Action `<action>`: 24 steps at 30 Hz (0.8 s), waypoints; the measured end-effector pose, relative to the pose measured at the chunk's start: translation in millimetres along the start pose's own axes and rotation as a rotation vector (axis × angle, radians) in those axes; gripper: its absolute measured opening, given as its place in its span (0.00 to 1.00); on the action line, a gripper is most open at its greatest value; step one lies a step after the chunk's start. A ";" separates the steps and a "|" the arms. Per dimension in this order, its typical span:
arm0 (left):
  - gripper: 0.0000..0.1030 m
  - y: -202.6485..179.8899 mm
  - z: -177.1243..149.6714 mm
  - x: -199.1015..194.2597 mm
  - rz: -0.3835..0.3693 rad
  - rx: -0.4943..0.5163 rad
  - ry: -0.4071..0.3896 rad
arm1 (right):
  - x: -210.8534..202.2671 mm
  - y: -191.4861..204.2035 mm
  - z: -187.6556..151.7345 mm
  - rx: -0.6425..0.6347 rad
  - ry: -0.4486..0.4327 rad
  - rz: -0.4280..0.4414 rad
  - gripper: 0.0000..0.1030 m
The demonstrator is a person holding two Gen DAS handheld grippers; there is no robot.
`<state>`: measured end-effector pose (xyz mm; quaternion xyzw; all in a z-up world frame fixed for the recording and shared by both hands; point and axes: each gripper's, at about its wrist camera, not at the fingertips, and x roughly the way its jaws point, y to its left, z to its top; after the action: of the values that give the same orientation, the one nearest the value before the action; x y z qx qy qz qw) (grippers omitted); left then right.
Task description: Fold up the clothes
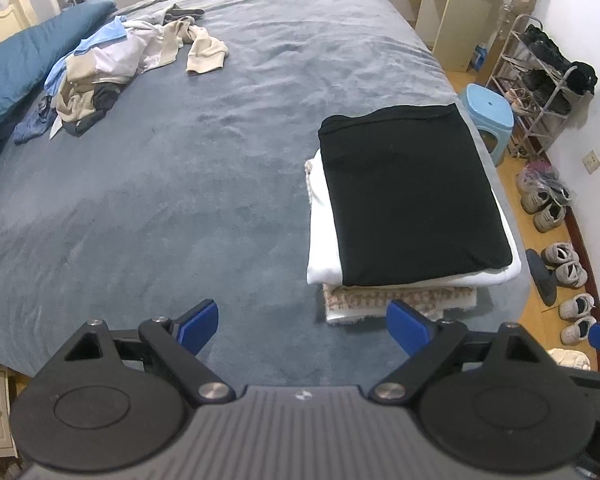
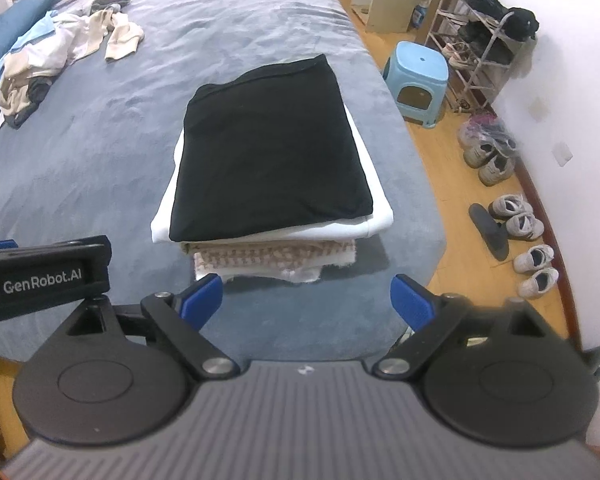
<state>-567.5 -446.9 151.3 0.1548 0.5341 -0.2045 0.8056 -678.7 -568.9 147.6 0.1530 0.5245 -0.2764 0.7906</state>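
A folded black garment (image 1: 412, 192) (image 2: 270, 154) tops a neat stack near the bed's right edge, lying on a folded white piece (image 1: 324, 240) (image 2: 374, 220) and a patterned beige one (image 1: 396, 298) (image 2: 268, 256). A heap of unfolded clothes (image 1: 112, 68) (image 2: 56, 56) lies at the bed's far left. My left gripper (image 1: 302, 324) hovers open over bare blanket just in front and left of the stack, nothing between its blue pads. My right gripper (image 2: 306, 296) is open too, right in front of the stack and holding nothing.
The grey-blue blanket (image 1: 160, 200) covers the bed, with a teal pillow (image 1: 24, 68) at far left. On the wooden floor to the right stand a light blue stool (image 2: 418, 80), a shoe rack (image 2: 480, 48) and several shoes (image 2: 520, 220). A desk (image 1: 448, 8) stands beyond.
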 end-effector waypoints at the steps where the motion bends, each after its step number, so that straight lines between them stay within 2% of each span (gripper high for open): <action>1: 0.89 -1.1 0.3 0.5 0.002 -0.002 -0.002 | 1.1 0.8 0.4 -0.009 0.002 -0.001 0.89; 13: 0.88 0.0 -0.8 6.0 0.036 -0.021 -0.013 | 9.5 5.0 0.7 -0.049 0.009 0.012 0.89; 24: 0.88 -2.6 -2.7 7.4 0.034 -0.016 -0.006 | 12.7 -0.3 1.1 -0.045 0.016 0.009 0.89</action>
<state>-568.3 -449.1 143.3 0.1568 0.5304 -0.1870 0.8119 -674.3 -573.2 136.4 0.1398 0.5362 -0.2597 0.7909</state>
